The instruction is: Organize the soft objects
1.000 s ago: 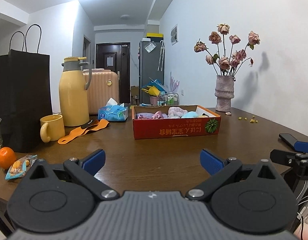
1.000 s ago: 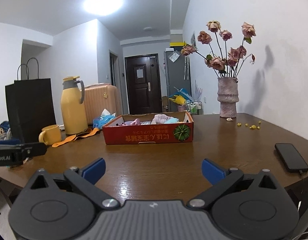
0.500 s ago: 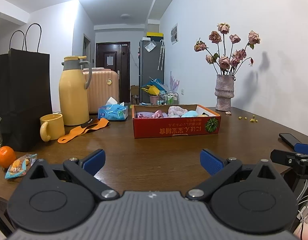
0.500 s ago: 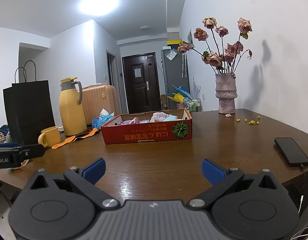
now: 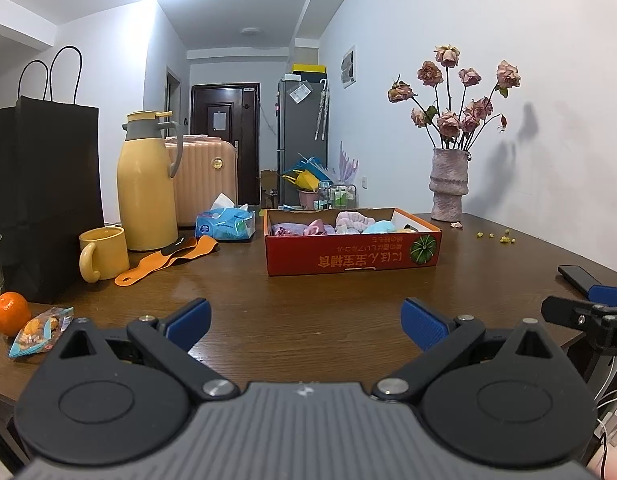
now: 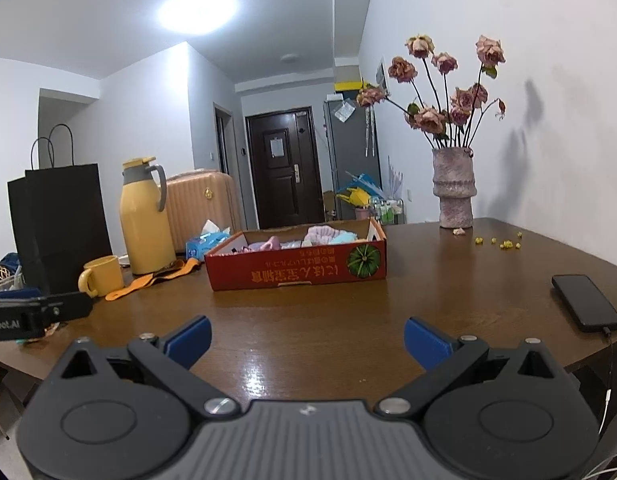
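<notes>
Wooden and dark brown, the table (image 5: 308,292) carries everything, with its near edge under both cameras. Toward the far middle lies the red cardboard box (image 5: 352,254), long axis running left to right across the table, its printed long side facing the cameras and the lettering upside down. Inside it the soft objects (image 5: 340,226) form a low heap of pink, lilac and pale blue, reaching just above the rim. At the left edge stand a black paper bag (image 5: 44,200), a yellow thermos (image 5: 146,184) and a yellow mug (image 5: 102,254); a vase of dried roses (image 5: 448,184) sits at the far right corner, and a phone (image 6: 586,302) lies by the right edge. The left hand-held gripper (image 5: 304,322) is held level over the near edge, aimed at the box, its blue fingers spread wide with nothing between them. The right hand-held gripper (image 6: 306,338) is posed alike, wide apart and empty.
</notes>
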